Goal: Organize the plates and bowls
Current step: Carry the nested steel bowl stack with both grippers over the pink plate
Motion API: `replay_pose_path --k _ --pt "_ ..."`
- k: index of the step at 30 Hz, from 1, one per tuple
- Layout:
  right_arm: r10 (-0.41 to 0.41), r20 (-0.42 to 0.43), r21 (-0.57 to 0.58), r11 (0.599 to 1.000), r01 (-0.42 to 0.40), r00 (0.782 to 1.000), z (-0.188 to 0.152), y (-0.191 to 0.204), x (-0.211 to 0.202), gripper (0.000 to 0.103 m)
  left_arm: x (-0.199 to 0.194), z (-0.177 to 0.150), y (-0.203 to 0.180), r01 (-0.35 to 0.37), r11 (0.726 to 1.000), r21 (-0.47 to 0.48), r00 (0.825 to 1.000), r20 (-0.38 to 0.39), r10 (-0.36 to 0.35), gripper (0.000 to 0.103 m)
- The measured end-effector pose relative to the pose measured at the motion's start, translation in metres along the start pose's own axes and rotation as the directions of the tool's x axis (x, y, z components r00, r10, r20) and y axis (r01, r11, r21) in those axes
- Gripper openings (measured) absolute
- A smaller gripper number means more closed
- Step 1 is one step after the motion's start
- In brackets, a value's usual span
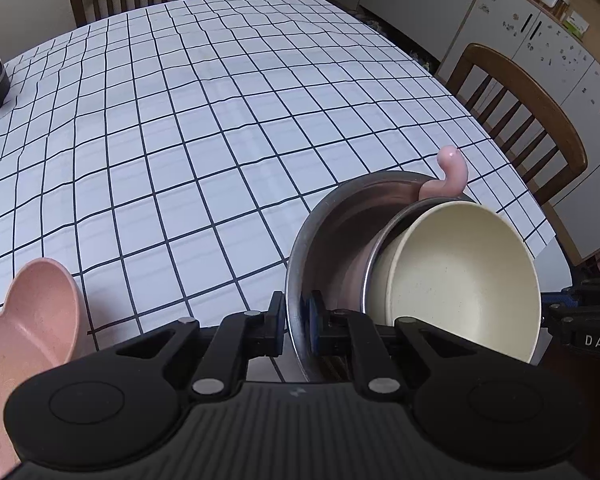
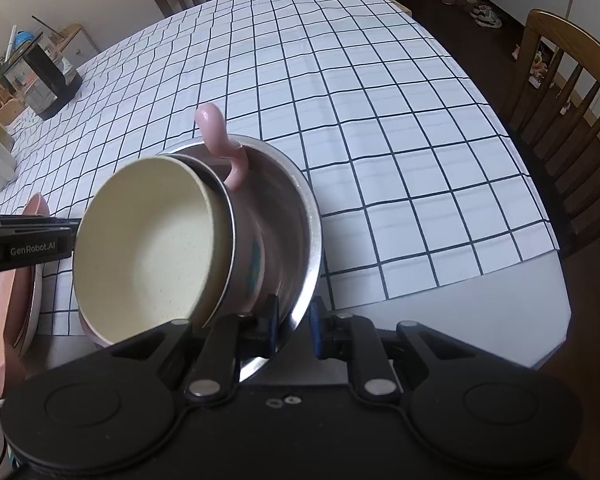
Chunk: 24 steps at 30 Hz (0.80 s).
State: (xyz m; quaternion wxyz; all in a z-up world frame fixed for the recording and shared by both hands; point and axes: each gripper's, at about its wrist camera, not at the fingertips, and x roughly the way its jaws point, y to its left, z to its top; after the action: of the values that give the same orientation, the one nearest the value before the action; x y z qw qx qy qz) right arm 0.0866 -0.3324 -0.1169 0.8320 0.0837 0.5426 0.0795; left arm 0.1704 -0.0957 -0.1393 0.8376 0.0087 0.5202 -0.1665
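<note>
A steel bowl (image 1: 320, 232) (image 2: 300, 216) is held tilted above the checked table by both grippers. Nested in it are a pink cup with a curled handle (image 1: 454, 172) (image 2: 216, 128) and a cream bowl (image 1: 460, 280) (image 2: 152, 248). My left gripper (image 1: 294, 320) is shut on the steel bowl's near rim. My right gripper (image 2: 294, 328) is shut on the rim's opposite side, and shows at the right edge of the left wrist view (image 1: 588, 320). My left gripper also shows at the left of the right wrist view (image 2: 28, 240).
A pink ear-shaped dish (image 1: 32, 312) lies at the table's near left, with stacked plates (image 2: 28, 312). Wooden chairs (image 1: 520, 120) (image 2: 572, 92) stand at the right and far side. A black box (image 2: 48, 76) and white containers sit far left.
</note>
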Motion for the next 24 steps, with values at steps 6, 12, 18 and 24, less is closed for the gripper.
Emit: replay_pose_path --k 6,12,18,24 --pt "-0.001 -0.013 -0.011 1.0 0.001 1.0 0.003 0.002 -0.002 0.015 -0.005 -0.005 0.002 -0.003 1.0 -0.028 1.0 -0.014 0.003 0.011" --pt "0.016 -0.027 -0.013 1.0 -0.016 1.0 0.005 0.008 -0.009 0.014 -0.019 -0.008 0.006 -0.01 0.998 -0.055 1.0 -0.006 0.01 0.011" --pt "0.028 -0.025 -0.027 0.999 -0.029 0.999 0.012 0.019 -0.023 0.014 -0.042 -0.009 0.012 -0.02 0.996 -0.088 1.0 0.011 0.021 0.011" --pt "0.055 -0.009 -0.06 0.997 -0.056 0.998 0.02 0.035 -0.04 0.013 -0.07 -0.011 0.023 -0.034 0.992 -0.125 0.999 0.032 0.038 0.011"
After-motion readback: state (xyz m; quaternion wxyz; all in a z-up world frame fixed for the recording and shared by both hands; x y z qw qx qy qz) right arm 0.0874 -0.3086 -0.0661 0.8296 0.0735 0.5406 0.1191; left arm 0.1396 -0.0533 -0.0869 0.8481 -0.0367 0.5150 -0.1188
